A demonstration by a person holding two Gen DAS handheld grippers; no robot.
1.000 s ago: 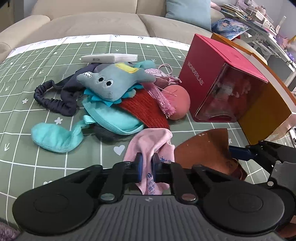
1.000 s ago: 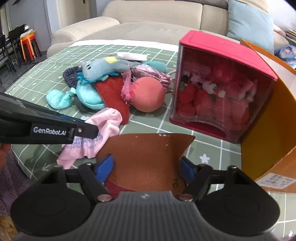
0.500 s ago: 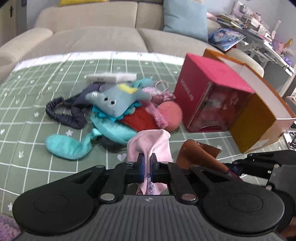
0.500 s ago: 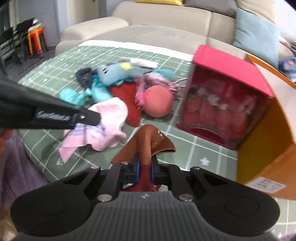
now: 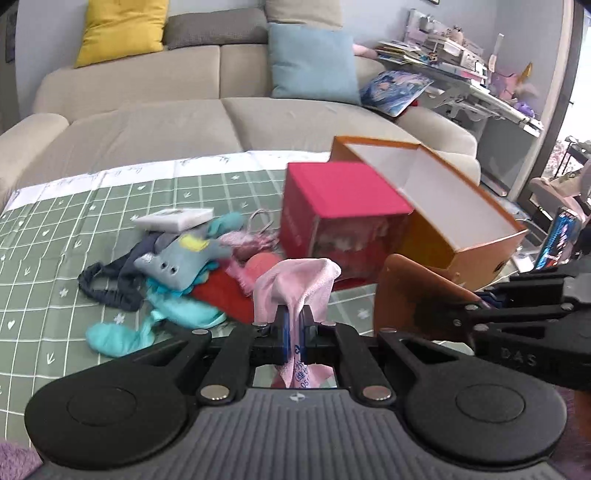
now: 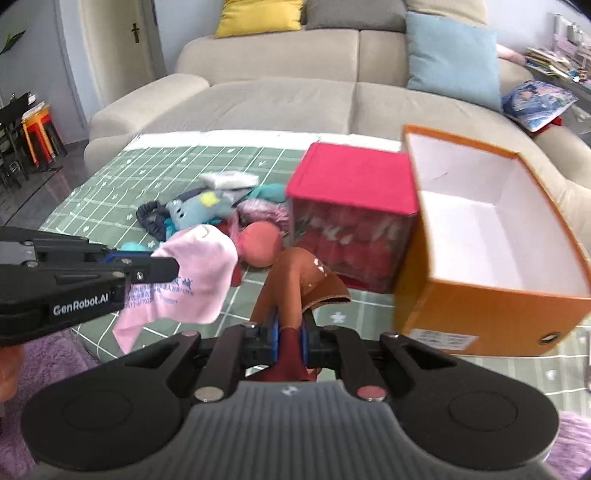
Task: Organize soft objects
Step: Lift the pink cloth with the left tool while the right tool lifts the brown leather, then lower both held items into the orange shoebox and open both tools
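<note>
Green checked cloth [image 5: 44, 258] with small white hearts and flowers covers the worktop, and a white strip runs along its far edge. Behind it stands a beige sofa [image 5: 155, 118] with a yellow cushion [image 5: 122, 31] and a blue cushion [image 5: 314, 62]; a purple rug [image 6: 55, 365] lies below the near edge. The left tongs [image 5: 292, 325] are clamped on a pink cloth [image 5: 295, 284], lifted clear of the worktop. The right tongs [image 6: 290, 338] are clamped on a brown leather piece [image 6: 295, 280], also raised. A heap of soft toys [image 5: 177, 266] lies mid-worktop, just beside a red box [image 5: 343, 195]. An open orange box [image 6: 491, 236] with a white inside stands to the right.
</note>
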